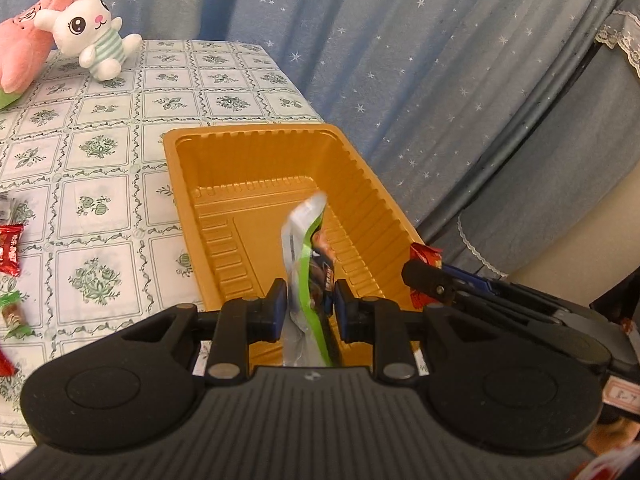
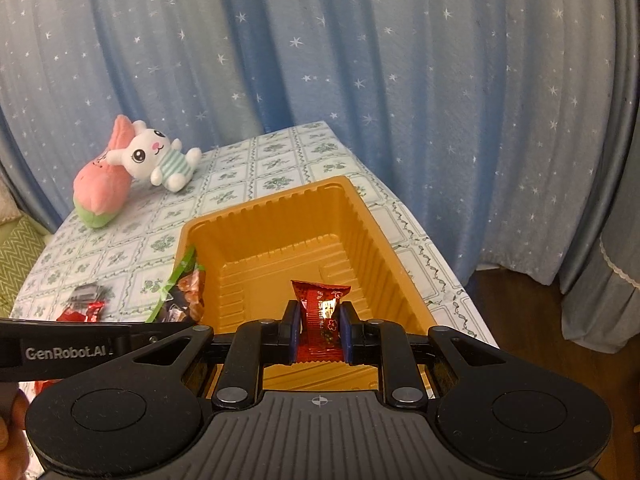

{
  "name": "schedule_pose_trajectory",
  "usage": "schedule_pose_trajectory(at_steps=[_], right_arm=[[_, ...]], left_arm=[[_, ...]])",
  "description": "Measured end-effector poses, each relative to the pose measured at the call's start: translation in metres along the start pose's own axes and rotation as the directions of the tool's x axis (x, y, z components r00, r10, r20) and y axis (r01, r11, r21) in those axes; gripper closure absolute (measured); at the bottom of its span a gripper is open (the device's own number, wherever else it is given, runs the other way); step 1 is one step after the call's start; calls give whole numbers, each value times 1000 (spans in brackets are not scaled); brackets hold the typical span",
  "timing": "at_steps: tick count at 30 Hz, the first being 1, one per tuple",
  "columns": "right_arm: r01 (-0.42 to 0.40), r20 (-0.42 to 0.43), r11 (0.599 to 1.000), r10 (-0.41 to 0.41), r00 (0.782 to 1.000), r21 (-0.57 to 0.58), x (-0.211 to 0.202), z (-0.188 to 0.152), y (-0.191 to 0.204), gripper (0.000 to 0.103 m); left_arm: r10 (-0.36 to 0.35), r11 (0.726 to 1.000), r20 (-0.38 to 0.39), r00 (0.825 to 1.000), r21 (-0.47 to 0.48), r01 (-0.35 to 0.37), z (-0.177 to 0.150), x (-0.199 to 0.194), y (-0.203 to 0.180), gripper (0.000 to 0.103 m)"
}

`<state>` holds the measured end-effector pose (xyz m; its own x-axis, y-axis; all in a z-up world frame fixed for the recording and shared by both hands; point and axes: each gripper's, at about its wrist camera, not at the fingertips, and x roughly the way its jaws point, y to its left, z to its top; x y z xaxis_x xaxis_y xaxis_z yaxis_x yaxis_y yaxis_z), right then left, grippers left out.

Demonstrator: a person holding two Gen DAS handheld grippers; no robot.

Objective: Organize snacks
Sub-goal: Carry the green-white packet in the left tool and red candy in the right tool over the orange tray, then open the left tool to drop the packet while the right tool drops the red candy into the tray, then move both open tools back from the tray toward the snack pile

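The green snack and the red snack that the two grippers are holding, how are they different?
The green snack has a green edge and a clear, silvery end, while the red snack is shiny red all over. The green snack looks longer and sticks up high past the jaws; the red snack looks shorter. The left gripper holds the green one, the right gripper the red one. Both are pinched upright and held over the orange tray.

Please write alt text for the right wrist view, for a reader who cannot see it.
The right gripper pinches a red snack packet over an empty orange tray on a floral tablecloth. At left, the other gripper holds a green-edged packet; a plush rabbit lies beyond.
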<state>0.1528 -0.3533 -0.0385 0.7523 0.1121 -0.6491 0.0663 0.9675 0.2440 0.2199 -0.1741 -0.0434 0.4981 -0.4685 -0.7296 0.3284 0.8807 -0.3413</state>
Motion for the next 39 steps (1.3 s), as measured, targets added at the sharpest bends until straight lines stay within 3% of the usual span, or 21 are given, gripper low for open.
schedule_pose_trajectory(at_steps=[10,20,21,22,24,39], right_arm=[[-3,-12,1000,3,1000,9,5,-1,-1,82],[-63,-25,996,65,998,60,9,2,2,82],[-67,-25,995,69,997,67,9,2,1,77],[-65,-22,995,66,998,73,8,2,0,59],[-63,6,994,63,998,94,2,2,-2,33],[-51,22,990,49,999,134,-67,-25,10,32]], left_arm=[[24,999,22,999,-35,-24,-10,-14,14,77],[48,996,59,997,-79,-44,-22,-39,26,72],[54,996,64,997,-79,-49,-24,-42,26,70],[60,995,69,996,-78,-55,-25,-44,27,69],[72,995,80,994,-78,-66,-27,-50,27,67],[156,983,136,978,-114,-141,-67,-115,39,44]])
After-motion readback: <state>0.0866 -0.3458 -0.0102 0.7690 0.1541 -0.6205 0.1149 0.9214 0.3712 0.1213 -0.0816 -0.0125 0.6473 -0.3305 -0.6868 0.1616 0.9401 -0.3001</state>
